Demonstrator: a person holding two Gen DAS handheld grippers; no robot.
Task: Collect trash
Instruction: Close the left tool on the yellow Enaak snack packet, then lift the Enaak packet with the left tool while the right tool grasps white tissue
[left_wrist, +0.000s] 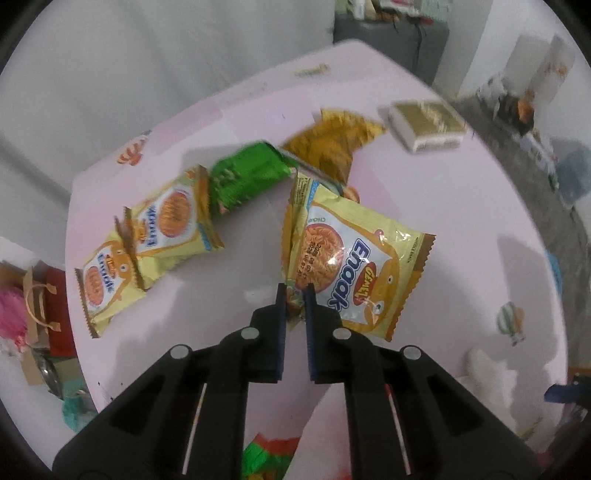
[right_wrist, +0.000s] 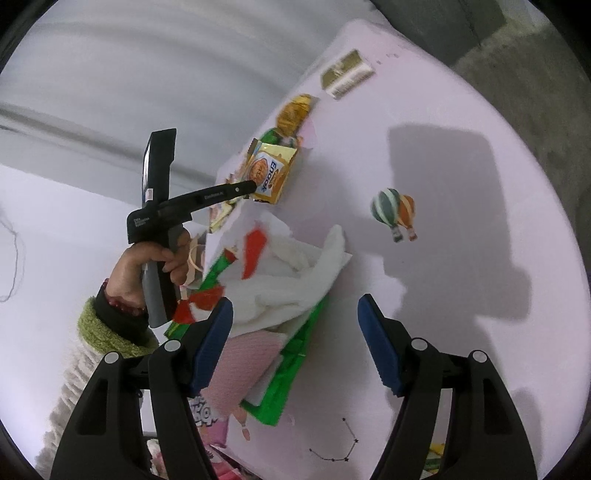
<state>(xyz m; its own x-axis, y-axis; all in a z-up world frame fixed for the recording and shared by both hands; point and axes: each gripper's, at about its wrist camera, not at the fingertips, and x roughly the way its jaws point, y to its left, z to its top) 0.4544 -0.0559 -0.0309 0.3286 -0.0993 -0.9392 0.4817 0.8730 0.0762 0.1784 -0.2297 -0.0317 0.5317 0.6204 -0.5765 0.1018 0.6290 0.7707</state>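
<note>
Jaws of our left gripper (left_wrist: 295, 291) stand nearly together, pinching the corner of a yellow Enaak packet (left_wrist: 354, 266) whose nipped edge is crumpled between the blue pads. From the right wrist view we see that same packet (right_wrist: 269, 175) at the tip of the left gripper (right_wrist: 251, 186), tilted and seemingly raised off the pink bench (left_wrist: 443, 206), though we cannot tell whether its far corner touches the surface. Our left hand (right_wrist: 155, 266) grips the handle, a green fuzzy cuff (right_wrist: 107, 332) at the wrist.

Jaws of our right gripper (right_wrist: 295, 332) stand wide with nothing between the pads; they hover over the pink bench (right_wrist: 480, 110) beside a pile (right_wrist: 291, 280) of white tissue, red scraps and green foil. The pile's near end is hidden behind the right gripper's left finger.

On the bench two more yellow packets (left_wrist: 147, 251) overlap near the left edge, a green wrapper (left_wrist: 247, 173) lies just beyond them, and a gold wrapper (left_wrist: 332, 140) is partly covered by the green one and the held packet. Both wrappers are blurred and their print unreadable. A gold-topped box (left_wrist: 428, 125) sits well apart at the far side. Clutter off the bench's left edge is too blurred to make out.
</note>
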